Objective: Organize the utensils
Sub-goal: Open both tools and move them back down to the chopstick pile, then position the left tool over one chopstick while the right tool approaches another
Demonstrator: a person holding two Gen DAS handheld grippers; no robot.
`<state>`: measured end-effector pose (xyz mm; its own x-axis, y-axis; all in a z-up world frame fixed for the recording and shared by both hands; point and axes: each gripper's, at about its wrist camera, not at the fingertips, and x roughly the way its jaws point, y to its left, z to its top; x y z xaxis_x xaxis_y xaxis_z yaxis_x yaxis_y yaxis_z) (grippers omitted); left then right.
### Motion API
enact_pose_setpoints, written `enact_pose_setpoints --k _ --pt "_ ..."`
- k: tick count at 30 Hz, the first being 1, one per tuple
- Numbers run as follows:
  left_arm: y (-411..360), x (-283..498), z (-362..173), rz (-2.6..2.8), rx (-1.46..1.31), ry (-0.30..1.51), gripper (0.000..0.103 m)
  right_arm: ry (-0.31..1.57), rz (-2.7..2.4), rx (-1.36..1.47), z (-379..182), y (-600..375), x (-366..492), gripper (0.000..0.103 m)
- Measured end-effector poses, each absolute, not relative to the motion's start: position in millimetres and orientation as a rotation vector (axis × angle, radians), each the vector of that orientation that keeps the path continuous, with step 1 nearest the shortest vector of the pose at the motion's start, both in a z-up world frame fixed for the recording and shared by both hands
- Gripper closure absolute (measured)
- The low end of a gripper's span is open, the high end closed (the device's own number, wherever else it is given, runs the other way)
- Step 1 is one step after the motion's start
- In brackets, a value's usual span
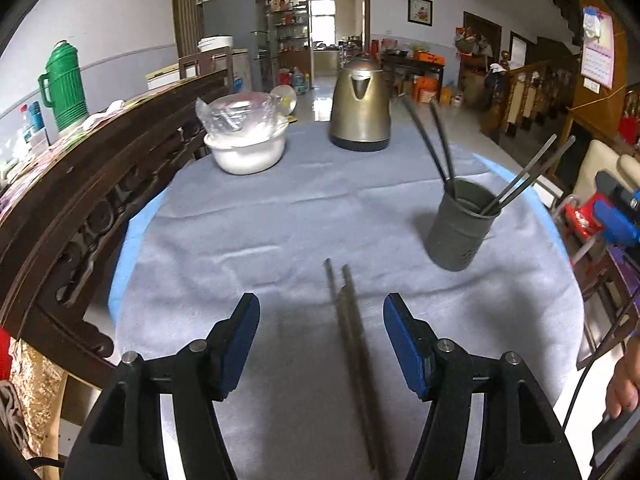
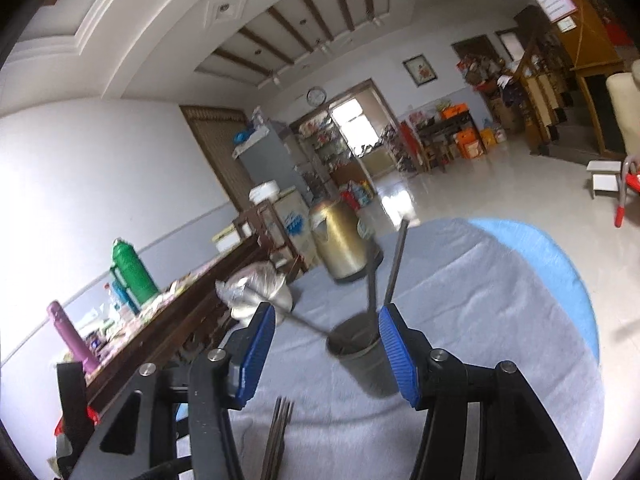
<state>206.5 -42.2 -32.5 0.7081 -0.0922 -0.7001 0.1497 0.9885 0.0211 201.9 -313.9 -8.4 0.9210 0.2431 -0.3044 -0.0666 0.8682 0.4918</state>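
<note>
Loose chopsticks (image 1: pixel 352 340) lie lengthwise, pointing away, between wide-open, empty left tongs (image 1: pixel 321 346); right tongs (image 2: pixel 326 354), seemingly empty, gape near holder (image 2: pixel 362 354).

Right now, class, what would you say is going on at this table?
A person with a handheld gripper in each hand is sorting chopsticks into a dark holder cup. Four chopsticks already lean out of the cup. A loose bundle of chopsticks lies on the grey cloth, between the open fingers of the left gripper, not yet grasped. The right gripper hangs open and empty near the cup. A kettle and a covered bowl stand behind.
</note>
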Motion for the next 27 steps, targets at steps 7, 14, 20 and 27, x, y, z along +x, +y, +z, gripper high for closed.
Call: enact_pose_setpoints --k 7,14,20,27 --pt "-34 201 -35 -0.081 0.137 0.755 0.037 0.531 0.204 0.492 -50 -280 218 0.044" --pt "-18 205 -49 -0.044 0.145 0.784 0.037 0.637 0.255 0.446 -72 -246 227 0.044" --pt "-5 204 -62 -0.014 0.145 0.817 0.037 0.687 0.291 0.413 -82 -224 229 0.044" --pt "3 202 -72 0.009 0.156 0.848 0.037 0.724 0.318 0.388 -90 -211 229 0.044"
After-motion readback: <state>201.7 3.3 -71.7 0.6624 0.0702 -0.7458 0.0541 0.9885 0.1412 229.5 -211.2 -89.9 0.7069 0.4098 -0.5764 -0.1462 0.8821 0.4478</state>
